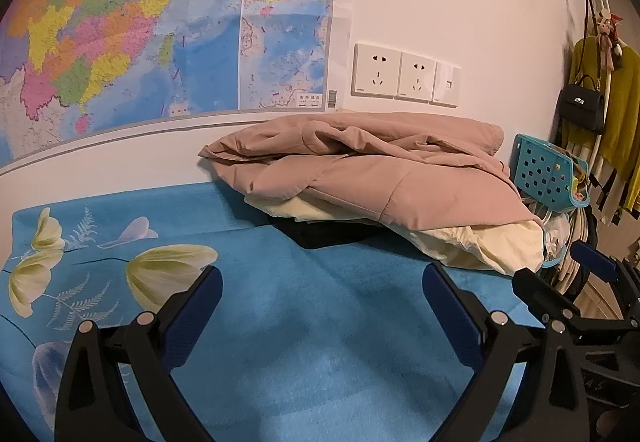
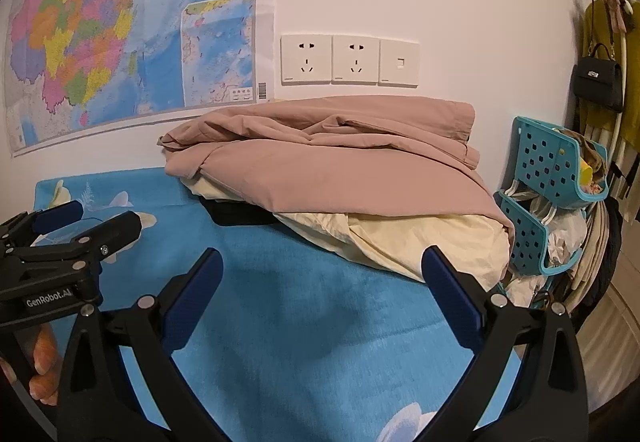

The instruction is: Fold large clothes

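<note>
Both the left gripper (image 1: 322, 296) and right gripper (image 2: 322, 278) hover spread wide and empty over the blue cloth (image 1: 320, 342), so folding appears not yet begun; next, reach for the pink garment (image 2: 340, 158) atop the pile.

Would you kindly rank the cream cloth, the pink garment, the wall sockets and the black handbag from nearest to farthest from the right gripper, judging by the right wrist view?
From the right gripper:
1. Cream cloth, just ahead, right, bottom of the pile.
2. Pink garment, on top, behind it.
3. Wall sockets, on the wall behind the pile.
4. Black handbag, hanging far right; roughly as far as the sockets, so not confidently ranked.
</note>
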The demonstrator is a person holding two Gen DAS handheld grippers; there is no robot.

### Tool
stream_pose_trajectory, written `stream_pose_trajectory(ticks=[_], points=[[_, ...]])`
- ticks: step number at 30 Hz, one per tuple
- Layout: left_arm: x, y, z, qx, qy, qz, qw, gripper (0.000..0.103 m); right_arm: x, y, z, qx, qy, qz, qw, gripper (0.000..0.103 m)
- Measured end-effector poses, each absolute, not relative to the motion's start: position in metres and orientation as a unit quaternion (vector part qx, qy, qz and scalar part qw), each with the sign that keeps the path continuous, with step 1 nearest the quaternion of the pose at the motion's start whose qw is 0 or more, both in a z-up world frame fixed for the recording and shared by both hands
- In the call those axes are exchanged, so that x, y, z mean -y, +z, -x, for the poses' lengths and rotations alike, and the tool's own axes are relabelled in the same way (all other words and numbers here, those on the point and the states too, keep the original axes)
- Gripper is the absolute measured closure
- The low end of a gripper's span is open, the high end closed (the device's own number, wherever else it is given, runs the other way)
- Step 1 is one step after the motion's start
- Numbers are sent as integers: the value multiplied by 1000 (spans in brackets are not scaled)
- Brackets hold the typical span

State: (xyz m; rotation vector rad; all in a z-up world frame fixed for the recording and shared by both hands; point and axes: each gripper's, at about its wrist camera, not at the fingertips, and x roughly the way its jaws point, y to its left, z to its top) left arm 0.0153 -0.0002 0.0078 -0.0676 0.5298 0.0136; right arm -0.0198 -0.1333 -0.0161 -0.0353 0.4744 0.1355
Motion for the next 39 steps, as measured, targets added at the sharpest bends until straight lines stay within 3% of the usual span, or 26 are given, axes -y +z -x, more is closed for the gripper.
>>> stream_pose_trajectory(ticks=[22, 25, 32, 35, 37, 39], points=[[-14, -14, -84, -317, -31, 92, 943, 6, 125, -4, -54, -227, 102, 85, 965, 5], [-25, -22, -101, -332, -30, 118, 935, 11, 107, 2, -84, -228, 117, 126, 958, 6], [-45, -30, -131, -335, -23, 153, 929, 14, 59, 7, -155, -247, 162, 183, 938, 19], [-47, -34, -141, -341, -21, 153, 927, 15, 35, -1, -177, -250, 170, 222, 927, 21], [-48, -37, -146, -342, -19, 152, 927, 15, 25, -8, -189, -261, 178, 235, 919, 29], [-50, -39, -150, -344, -19, 154, 926, 17, 20, -10, -202, -277, 192, 234, 912, 56]])
